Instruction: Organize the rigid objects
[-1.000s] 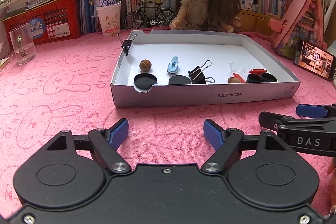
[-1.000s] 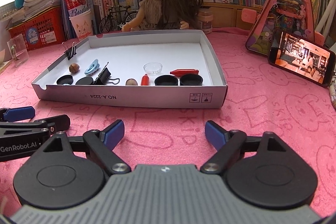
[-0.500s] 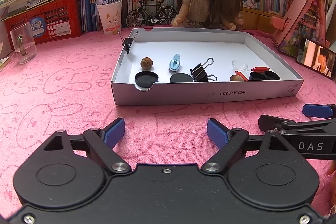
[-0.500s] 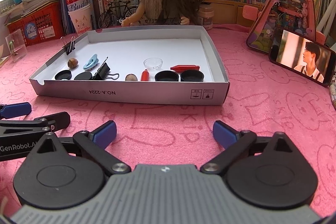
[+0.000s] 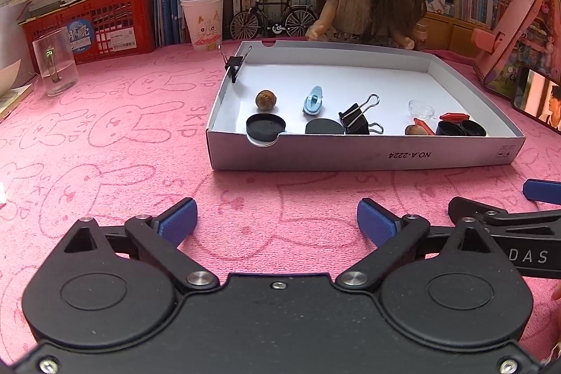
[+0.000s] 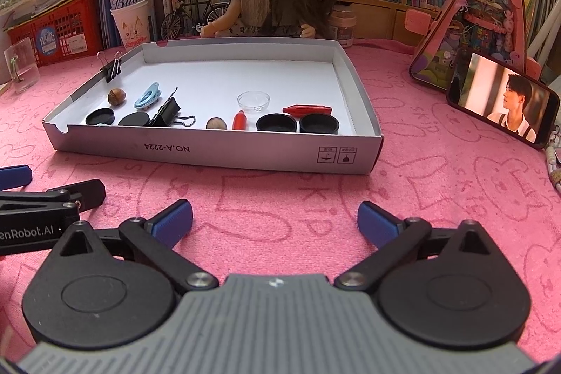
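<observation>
Pink bunny-print cloth (image 5: 105, 142) covered the table. White cardboard tray (image 5: 364, 156) sat mid-cloth and held all the small items. Both grippers hovered low over the cloth, short of the tray's near wall: left gripper (image 5: 277, 219) and right gripper (image 6: 275, 218), fingers spread wide, holding nothing. Along the near wall inside the tray: black lids (image 6: 296, 124), large binder clip (image 5: 357, 121), red capsule (image 6: 308, 110), blue clip (image 5: 313, 100), nut (image 5: 265, 100). A small binder clip (image 5: 234, 65) gripped the tray's left rim. Risks, judged: items crowded the near wall, so reaching fingers could catch the wall and shove the light tray; the round nut would likely roll away if pinched off-centre.
</observation>
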The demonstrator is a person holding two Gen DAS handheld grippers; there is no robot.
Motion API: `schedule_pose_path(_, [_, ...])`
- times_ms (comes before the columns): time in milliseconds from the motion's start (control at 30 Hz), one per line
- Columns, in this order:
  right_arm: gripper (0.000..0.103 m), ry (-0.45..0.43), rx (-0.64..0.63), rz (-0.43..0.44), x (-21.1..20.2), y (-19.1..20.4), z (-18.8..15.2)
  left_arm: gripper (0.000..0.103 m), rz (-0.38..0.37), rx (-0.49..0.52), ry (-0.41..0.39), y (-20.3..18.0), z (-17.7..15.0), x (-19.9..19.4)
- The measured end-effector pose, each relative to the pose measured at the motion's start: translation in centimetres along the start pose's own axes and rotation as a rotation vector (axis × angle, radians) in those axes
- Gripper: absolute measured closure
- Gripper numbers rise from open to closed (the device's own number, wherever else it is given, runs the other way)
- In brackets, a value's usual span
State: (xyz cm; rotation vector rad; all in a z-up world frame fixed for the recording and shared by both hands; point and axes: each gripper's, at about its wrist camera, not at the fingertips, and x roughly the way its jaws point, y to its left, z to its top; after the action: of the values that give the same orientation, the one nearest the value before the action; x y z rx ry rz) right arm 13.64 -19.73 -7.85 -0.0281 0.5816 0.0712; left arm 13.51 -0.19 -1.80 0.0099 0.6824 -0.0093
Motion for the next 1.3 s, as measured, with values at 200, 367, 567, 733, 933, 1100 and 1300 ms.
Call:
schedule_pose_path(200, [0.000, 0.000, -0.001, -0.001, 0.00, 0.04, 0.00, 0.004, 0.003, 0.000, 0.001, -0.02, 0.01, 0.01])
schedule_pose_path(367, [0.000, 0.000, 0.000, 0.000, -0.01, 0.03, 0.00, 0.002, 0.006, -0.007, 0.006, 0.06, 0.01, 0.07])
schedule_pose_path(567, [0.000, 0.000, 0.000, 0.000, 0.01, 0.02, -0.02, 0.001, 0.007, -0.011, 0.008, 0.18, 0.01, 0.14])
schedule_pose_path(733, [0.000, 0.000, 0.000, 0.000, 0.02, 0.04, -0.04, 0.001, 0.007, -0.011, 0.008, 0.20, 0.03, 0.18])
schedule_pose_path(933, [0.000, 0.000, 0.000, 0.000, 0.02, 0.03, -0.05, 0.000, 0.009, -0.010, 0.008, 0.14, 0.00, 0.21])
schedule_pose_path(1100, [0.000, 0.000, 0.000, 0.000, 0.02, 0.03, -0.05, 0.000, 0.009, -0.010, 0.008, 0.13, 0.00, 0.20])
schedule_pose_path(1300, [0.000, 0.000, 0.000, 0.000, 0.02, 0.03, -0.06, 0.000, 0.009, -0.010, 0.008, 0.12, 0.02, 0.21])
